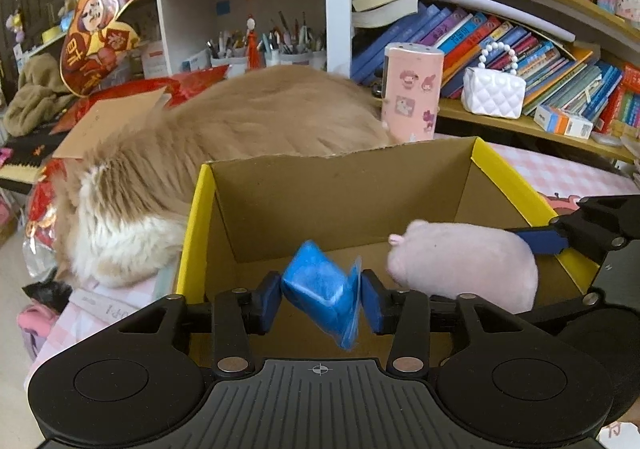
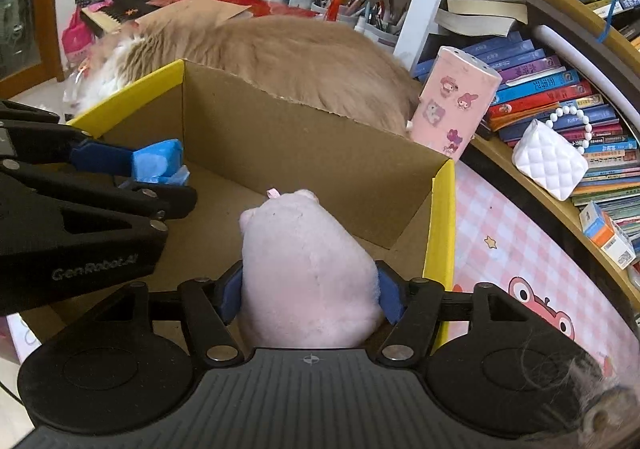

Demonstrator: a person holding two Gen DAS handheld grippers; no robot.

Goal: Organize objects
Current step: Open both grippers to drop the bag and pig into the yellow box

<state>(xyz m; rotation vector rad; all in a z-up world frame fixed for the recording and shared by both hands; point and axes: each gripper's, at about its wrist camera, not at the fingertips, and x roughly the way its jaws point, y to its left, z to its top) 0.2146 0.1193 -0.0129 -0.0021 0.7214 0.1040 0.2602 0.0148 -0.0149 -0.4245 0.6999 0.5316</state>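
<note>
Blue-padded fingers (image 1: pixel 269 299) of the left gripper (image 1: pixel 320 303) are seen on either side of a blue wrapped packet (image 1: pixel 320 289), which hangs tilted between them over the cardboard box (image 1: pixel 340 201); whether the pads press on it cannot be told. Beside it, a pink plush toy (image 2: pixel 308 277) is clasped by the right gripper (image 2: pixel 310 291), its pads pressed into the toy's flanks just above the box floor. Behind the box's torn far wall, a long-haired ginger-and-white cat (image 1: pixel 240 129) is stretched out. Further back, a pink sticker-covered canister (image 1: pixel 412 93), a white quilted purse (image 1: pixel 494 91) and crowded bookshelves (image 1: pixel 520 37) are visible.
</note>
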